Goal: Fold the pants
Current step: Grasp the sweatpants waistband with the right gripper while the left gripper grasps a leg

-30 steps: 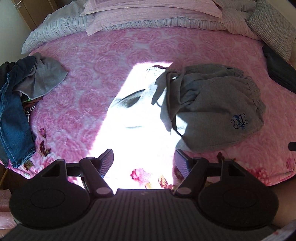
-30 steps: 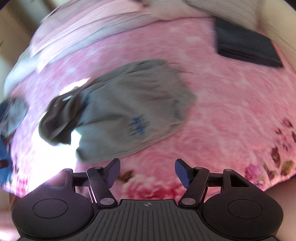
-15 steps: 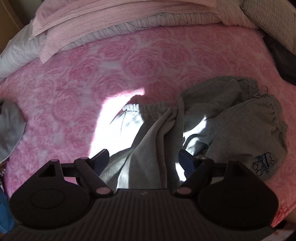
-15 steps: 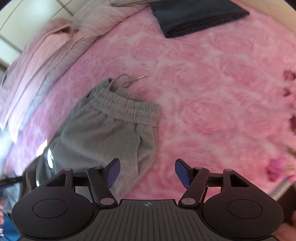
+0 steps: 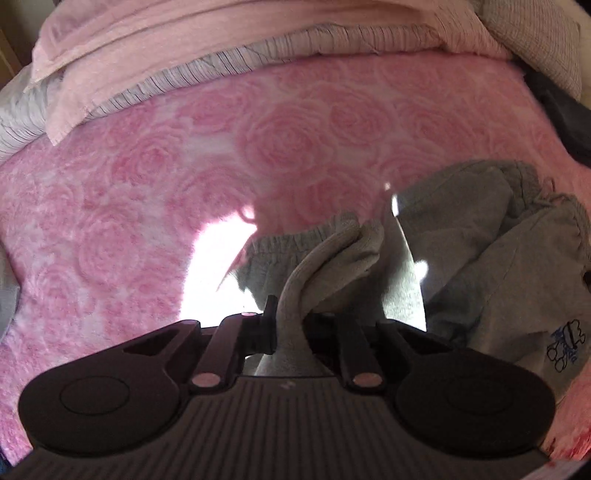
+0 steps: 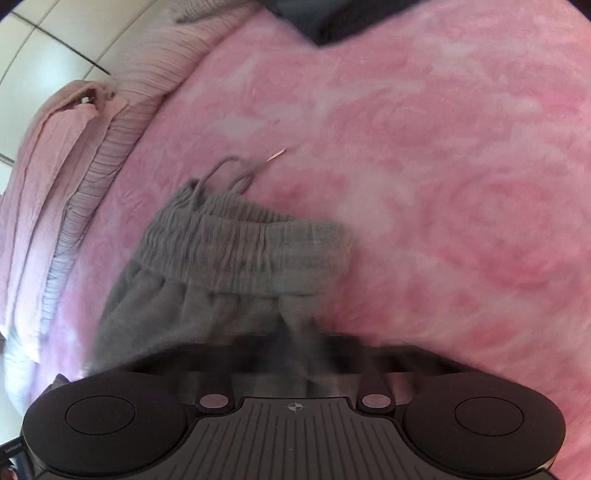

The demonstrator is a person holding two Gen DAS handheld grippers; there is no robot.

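Observation:
Grey sweatpants [image 5: 498, 277] with a small blue print lie crumpled on the pink rose bedspread [image 5: 147, 184]. My left gripper [image 5: 291, 317] is shut on a ridge of grey fabric by the ribbed leg end [image 5: 295, 243], which rises between the fingers. In the right wrist view, the elastic waistband [image 6: 243, 247] with its drawstring [image 6: 229, 170] lies just ahead. My right gripper [image 6: 299, 354] is motion-blurred, low on the pants below the waistband. Its fingers look drawn together, with grey cloth running in between them.
Pink and striped bedding [image 5: 221, 48] is piled along the head of the bed, with a checked pillow [image 5: 535, 33] at the far right. A dark folded garment [image 6: 332, 22] lies beyond the pants. A bright sun patch [image 5: 214, 273] falls left of the left gripper.
Both grippers were open above the pants half a second ago. Both have dropped onto the cloth and closed, the left near a leg end, the right below the waistband.

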